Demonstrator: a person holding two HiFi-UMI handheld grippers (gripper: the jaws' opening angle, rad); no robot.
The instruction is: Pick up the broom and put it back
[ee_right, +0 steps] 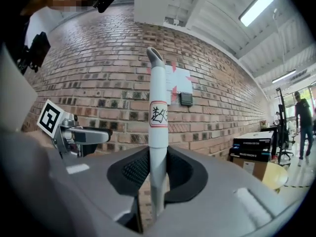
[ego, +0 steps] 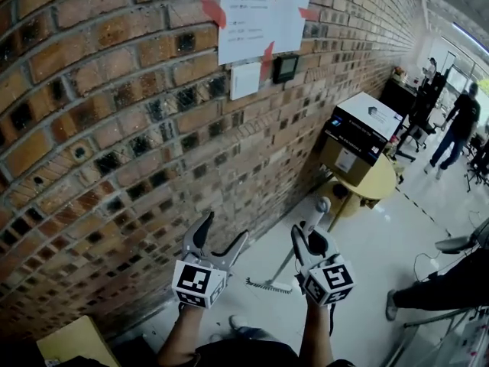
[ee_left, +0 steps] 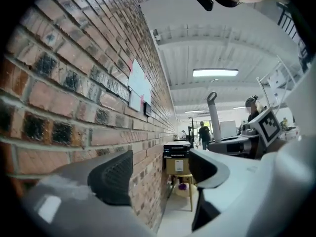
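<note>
The broom's white handle stands upright between the jaws of my right gripper, which is shut on it. In the head view the handle's top sticks up above the right gripper, and the brush head hangs low near the floor by the brick wall. My left gripper is held beside it on the wall side, open and with nothing in it. Between its spread pads I see only wall and room, with the broom handle off to the right.
A small round yellow table with stacked boxes stands against the wall further along. Papers are taped to the wall above. A person walks at the far right, and a person's leg reaches in at lower right.
</note>
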